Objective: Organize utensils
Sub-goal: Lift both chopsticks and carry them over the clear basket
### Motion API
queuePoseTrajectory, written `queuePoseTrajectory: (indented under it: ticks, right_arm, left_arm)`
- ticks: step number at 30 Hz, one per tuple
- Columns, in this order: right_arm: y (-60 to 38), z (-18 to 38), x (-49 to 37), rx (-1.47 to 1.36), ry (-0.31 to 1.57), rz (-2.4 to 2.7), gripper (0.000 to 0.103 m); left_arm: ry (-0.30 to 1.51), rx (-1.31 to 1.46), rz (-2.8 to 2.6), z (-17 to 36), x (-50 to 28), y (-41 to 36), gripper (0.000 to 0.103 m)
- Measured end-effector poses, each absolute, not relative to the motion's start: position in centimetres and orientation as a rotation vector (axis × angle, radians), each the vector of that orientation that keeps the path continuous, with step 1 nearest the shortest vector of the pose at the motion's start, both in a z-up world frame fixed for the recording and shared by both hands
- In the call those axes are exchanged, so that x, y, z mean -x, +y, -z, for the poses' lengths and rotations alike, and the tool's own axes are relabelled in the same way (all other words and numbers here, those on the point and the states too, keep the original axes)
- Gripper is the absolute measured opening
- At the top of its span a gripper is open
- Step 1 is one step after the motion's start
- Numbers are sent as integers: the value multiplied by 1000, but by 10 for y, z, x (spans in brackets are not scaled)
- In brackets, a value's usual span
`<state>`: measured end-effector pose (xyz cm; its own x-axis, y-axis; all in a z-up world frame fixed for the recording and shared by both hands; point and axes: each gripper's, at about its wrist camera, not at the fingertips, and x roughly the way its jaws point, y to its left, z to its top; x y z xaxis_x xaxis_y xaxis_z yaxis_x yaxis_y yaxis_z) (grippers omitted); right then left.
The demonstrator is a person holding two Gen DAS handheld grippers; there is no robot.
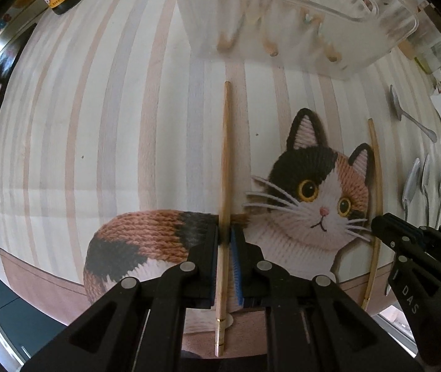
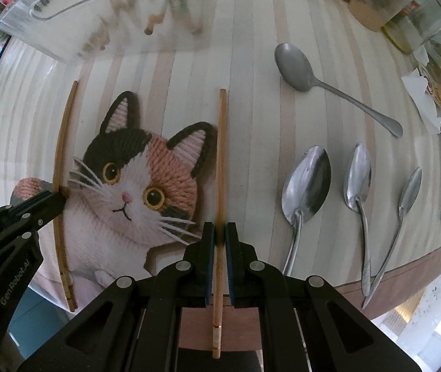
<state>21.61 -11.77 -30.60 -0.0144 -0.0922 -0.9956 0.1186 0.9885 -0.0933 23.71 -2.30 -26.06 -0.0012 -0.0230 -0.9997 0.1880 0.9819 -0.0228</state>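
Chopsticks in both my tongs: my left gripper (image 1: 226, 241) pinches one chopstick (image 1: 225, 161), my right gripper (image 2: 219, 238) pinches the other chopstick (image 2: 220, 167), both over the cat-print mat (image 2: 251, 62), spoons (image 2: 305, 186) lying beside.

The chopsticks (image 2: 220, 167) look like smooth pale wood or bamboo. The spoons (image 2: 305, 183) are glossy metal; one spoon (image 2: 294, 68) is duller. The container (image 1: 298, 15) is frosted translucent plastic. The striped mat (image 1: 96, 124) looks matt, perhaps printed cloth.
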Motion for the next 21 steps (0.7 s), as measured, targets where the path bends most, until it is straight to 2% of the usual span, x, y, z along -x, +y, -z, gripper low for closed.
queuePoseTrajectory:
  ticks: [16, 21]
  right_arm:
    - [-116, 304, -209, -16, 1549, 172, 8]
    - [-119, 300, -200, -65, 1534, 176, 7]
  left_arm:
    - [1537, -141, 158, 259, -226, -21, 5]
    - [1494, -137, 140, 233, -212, -3, 5]
